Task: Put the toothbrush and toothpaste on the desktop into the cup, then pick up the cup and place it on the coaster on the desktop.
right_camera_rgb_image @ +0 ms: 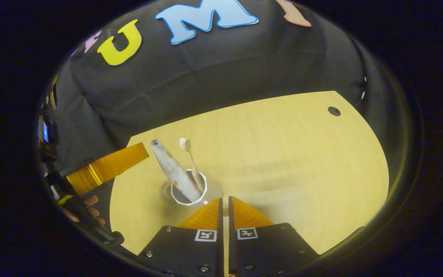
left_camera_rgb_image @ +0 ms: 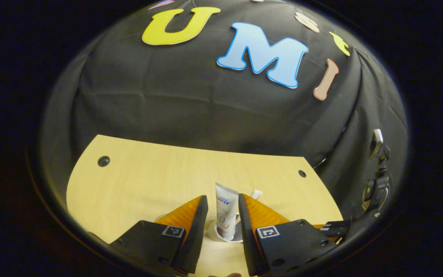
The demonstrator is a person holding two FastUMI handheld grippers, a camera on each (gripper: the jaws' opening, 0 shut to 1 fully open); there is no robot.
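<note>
Your left gripper (left_camera_rgb_image: 223, 215) stands apart around the tube (left_camera_rgb_image: 225, 209); the right gripper (right_camera_rgb_image: 224, 204) is together. Brush (right_camera_rgb_image: 190, 159) and tube lean; closing could tip the cup (right_camera_rgb_image: 189, 188), seemingly on its coaster (right_camera_rgb_image: 165, 192).

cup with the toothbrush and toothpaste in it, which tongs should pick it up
Left, probably. The left tongs are open with the toothpaste and cup between their fingers. The right tongs are shut and sit beside the cup, which holds the toothbrush.

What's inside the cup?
The cup holds a toothpaste tube and a toothbrush, both sticking out the top. Their bottom ends are hidden inside.
</note>
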